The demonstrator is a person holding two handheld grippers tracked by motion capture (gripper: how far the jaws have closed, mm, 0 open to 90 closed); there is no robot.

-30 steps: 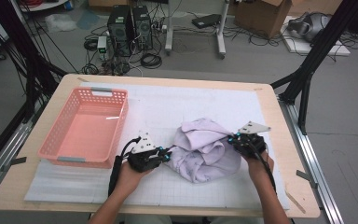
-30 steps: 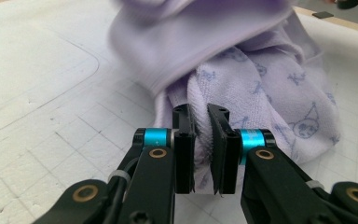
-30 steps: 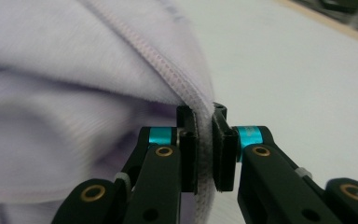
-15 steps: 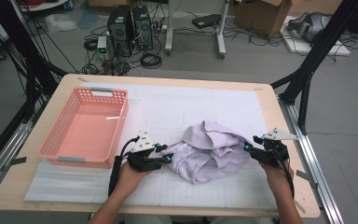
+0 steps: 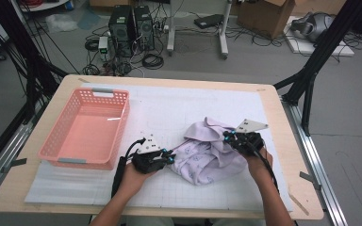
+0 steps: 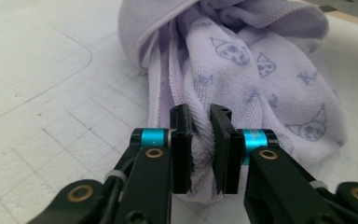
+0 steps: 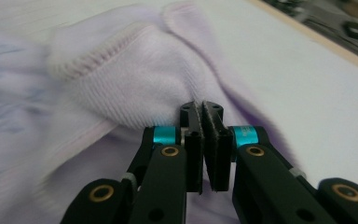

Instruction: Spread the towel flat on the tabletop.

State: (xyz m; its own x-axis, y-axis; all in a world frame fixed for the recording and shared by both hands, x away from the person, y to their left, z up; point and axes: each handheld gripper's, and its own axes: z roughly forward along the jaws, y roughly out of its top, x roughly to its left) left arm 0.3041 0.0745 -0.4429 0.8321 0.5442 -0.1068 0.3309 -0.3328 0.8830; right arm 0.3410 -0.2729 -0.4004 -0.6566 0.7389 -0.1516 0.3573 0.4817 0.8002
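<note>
A crumpled lilac towel (image 5: 207,153) with small cartoon prints (image 6: 242,51) lies on the white grid mat (image 5: 193,101), right of centre. My left gripper (image 5: 169,159) lies at the towel's left end. Its jaws have just been closing, and in the left gripper view (image 6: 204,126) the pads squeeze a bunched fold of the cloth. My right gripper (image 5: 226,137) is at the towel's upper right edge. Its jaws have also just been closing, and in the right gripper view (image 7: 202,121) they stand almost together, pinching a thin piece of the hemmed cloth (image 7: 121,88).
A pink plastic basket (image 5: 56,157) with nothing in it stands on the left of the mat, close to my left hand. The wooden table edge (image 5: 292,155) runs along the right, near my right forearm. Black frame legs, computers and cables stand on the floor beyond.
Half a second ago the right gripper was out to the right, off the towel; it has come back left onto the towel's right edge. The towel has bunched up tighter. The left hand stayed put.
</note>
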